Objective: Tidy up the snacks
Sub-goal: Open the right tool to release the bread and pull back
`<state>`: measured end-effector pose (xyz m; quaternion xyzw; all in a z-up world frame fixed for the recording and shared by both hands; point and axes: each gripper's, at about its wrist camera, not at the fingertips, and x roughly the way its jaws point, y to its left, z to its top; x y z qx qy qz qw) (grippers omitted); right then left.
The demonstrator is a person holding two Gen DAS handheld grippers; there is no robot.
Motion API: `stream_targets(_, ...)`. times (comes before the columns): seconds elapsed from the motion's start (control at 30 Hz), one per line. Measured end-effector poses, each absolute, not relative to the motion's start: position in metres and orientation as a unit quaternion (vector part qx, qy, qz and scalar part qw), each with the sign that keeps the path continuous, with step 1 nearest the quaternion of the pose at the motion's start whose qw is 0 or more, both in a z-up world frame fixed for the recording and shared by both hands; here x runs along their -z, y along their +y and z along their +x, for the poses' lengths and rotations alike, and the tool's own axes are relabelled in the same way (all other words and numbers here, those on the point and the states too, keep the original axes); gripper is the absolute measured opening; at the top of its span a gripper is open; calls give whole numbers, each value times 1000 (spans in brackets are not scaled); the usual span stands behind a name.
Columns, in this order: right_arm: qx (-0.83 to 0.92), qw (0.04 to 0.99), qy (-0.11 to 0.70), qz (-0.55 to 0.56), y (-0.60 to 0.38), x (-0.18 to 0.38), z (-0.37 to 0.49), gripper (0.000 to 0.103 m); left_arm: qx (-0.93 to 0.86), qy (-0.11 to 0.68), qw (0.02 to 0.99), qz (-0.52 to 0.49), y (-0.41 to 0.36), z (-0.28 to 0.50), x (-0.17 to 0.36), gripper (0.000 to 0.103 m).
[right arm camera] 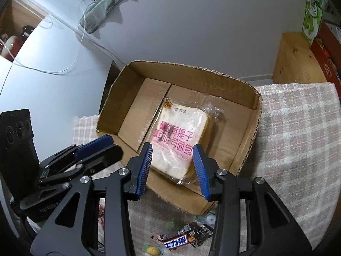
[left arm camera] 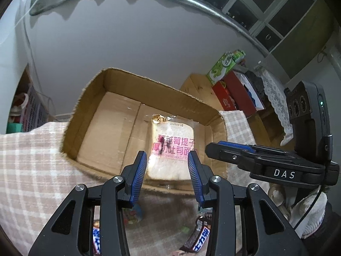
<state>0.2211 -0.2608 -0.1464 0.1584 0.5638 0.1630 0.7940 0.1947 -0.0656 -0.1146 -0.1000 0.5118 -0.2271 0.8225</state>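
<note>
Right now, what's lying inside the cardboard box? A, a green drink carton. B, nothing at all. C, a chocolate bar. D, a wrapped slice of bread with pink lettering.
D: the wrapped bread slice with pink lettering lies flat on the floor of the cardboard box, while the chocolate bar sits outside on the checked cloth.

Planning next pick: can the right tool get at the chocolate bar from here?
Probably yes. The chocolate bar lies uncovered on the cloth, just below the right tool, whose jaws stand apart and empty.
</note>
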Motion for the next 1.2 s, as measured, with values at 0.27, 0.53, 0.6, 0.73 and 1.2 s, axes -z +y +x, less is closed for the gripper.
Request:
stream_targets(0.27, -168, 820, 535, 120, -256, 116, 184, 62, 207, 484, 841, -122, -26, 164, 87, 37)
stream_targets(0.53, -195, 828, 516, 95, -251, 106, 131, 63, 175, 476, 851, -134, 17, 112, 81, 37)
stream_targets(0.6, -205, 823, 522, 88, -249, 108, 118, 63, 167, 478, 852, -134, 26, 97, 83, 37)
stream_targets(0.73, -217, 814, 535, 54, -239, 112, 93, 63, 149, 487, 848, -145, 43, 68, 90, 37)
stream_targets(1.2, -275, 754, 597, -13, -196, 168, 20, 63, 167, 545, 812, -125, 32, 2, 140, 37)
